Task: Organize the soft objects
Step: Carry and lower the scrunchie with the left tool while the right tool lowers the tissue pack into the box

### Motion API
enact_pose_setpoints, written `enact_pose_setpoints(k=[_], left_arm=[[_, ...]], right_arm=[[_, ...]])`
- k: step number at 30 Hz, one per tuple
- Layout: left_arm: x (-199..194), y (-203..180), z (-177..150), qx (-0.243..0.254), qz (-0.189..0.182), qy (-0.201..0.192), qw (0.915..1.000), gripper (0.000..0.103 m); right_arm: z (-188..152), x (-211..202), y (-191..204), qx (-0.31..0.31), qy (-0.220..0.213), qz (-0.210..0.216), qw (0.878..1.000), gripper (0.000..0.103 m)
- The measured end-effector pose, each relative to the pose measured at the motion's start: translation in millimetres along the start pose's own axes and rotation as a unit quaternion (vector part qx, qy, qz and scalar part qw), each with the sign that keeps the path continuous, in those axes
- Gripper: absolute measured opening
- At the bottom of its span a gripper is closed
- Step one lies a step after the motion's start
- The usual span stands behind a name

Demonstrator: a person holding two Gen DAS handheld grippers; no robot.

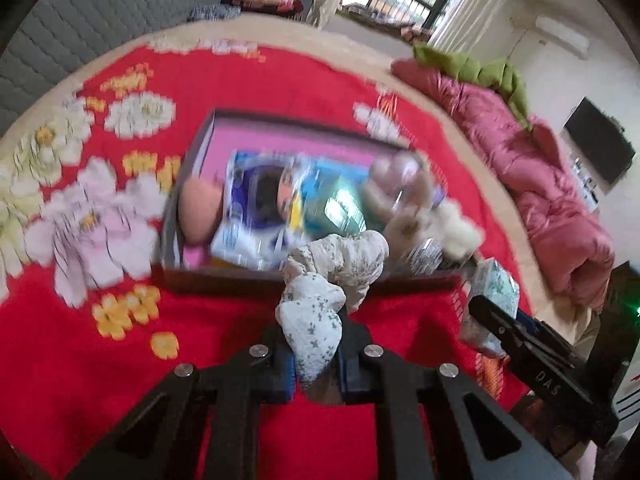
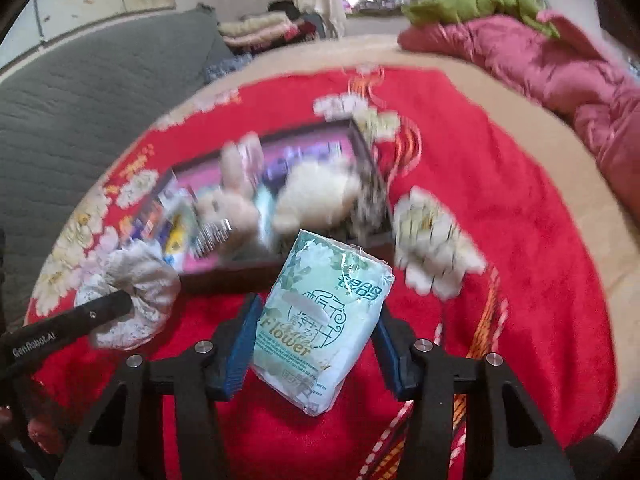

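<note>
Both grippers carry soft items above the red floral blanket (image 1: 224, 76).

The left gripper (image 1: 314, 364) is clamped on a speckled scrunchie (image 1: 320, 320); the right gripper (image 2: 316, 354) pinches a tissue pack (image 2: 324, 312). Beyond, the blurred box (image 1: 192, 160) holds what looks like a plush rabbit (image 2: 236, 196).

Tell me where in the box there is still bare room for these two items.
Bare pink floor shows along the box's far wall, behind the blue packets. The right end, with the plush rabbit and white fluffy toy, is crowded.
</note>
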State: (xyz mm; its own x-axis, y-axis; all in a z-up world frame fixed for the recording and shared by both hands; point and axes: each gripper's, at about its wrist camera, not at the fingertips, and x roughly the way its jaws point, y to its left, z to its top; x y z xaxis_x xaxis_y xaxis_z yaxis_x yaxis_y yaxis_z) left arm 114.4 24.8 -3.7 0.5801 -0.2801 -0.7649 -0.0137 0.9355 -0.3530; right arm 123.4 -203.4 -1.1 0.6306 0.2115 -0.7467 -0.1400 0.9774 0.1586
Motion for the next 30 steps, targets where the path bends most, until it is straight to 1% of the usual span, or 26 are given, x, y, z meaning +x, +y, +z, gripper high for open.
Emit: enact_pose_setpoints(k=[2, 4, 5, 8, 12, 17, 23, 26, 29, 30], left_arm=[[-10.9, -5.1, 13.4, -0.001, -0.009, -0.022, 0.9997, 0.015], [-14.9, -9.3, 26.3, 0.0, -0.013, -0.034, 0.9993, 0.015], [-14.9, -11.3, 33.8, 0.001, -0.015, -0.039, 0.9991, 0.015], [-5.4, -14.3, 48.4, 0.0, -0.014, -0.039, 0.9992, 0.015], [19.4, -14.4, 55.9, -0.006, -0.01, -0.023, 0.9997, 0.015], [37.3, -14.0, 56.1, -0.003, -0.001, -0.013, 0.9999, 0.015], [48.7, -21.4, 55.2, 0.024, 0.027, -0.01, 0.9993, 0.017], [51.1, -22.1, 55.0, 0.026, 0.036, -0.009, 0.999, 0.021], [51.6, -22.7, 55.3, 0.028, 0.044, -0.01, 0.9986, 0.029], [51.7, -22.8, 55.5, 0.028, 0.045, -0.01, 0.9985, 0.033]], right_arm=[[12.9, -7.0, 2.5, -0.014, -0.021, -0.003, 1.0, 0.054], [26.5, -11.6, 5.3, -0.031, -0.042, -0.012, 0.999, 0.054], [33.3, -11.9, 6.2, -0.037, -0.048, -0.009, 0.998, 0.054], [48.3, -4.5, 8.8, -0.046, -0.047, 0.002, 0.998, 0.054], [63.4, 12.8, 12.8, -0.06, -0.042, 0.005, 0.997, 0.054], [73.5, 37.8, 17.7, -0.071, -0.028, 0.012, 0.997, 0.054], [76.5, 58.2, 17.9, -0.067, -0.019, 0.017, 0.997, 0.058], [75.2, 59.7, 17.9, -0.067, -0.022, 0.021, 0.997, 0.059], [73.8, 57.1, 19.0, -0.073, -0.028, 0.021, 0.997, 0.064], [73.7, 55.2, 19.3, -0.074, -0.032, 0.022, 0.997, 0.067]])
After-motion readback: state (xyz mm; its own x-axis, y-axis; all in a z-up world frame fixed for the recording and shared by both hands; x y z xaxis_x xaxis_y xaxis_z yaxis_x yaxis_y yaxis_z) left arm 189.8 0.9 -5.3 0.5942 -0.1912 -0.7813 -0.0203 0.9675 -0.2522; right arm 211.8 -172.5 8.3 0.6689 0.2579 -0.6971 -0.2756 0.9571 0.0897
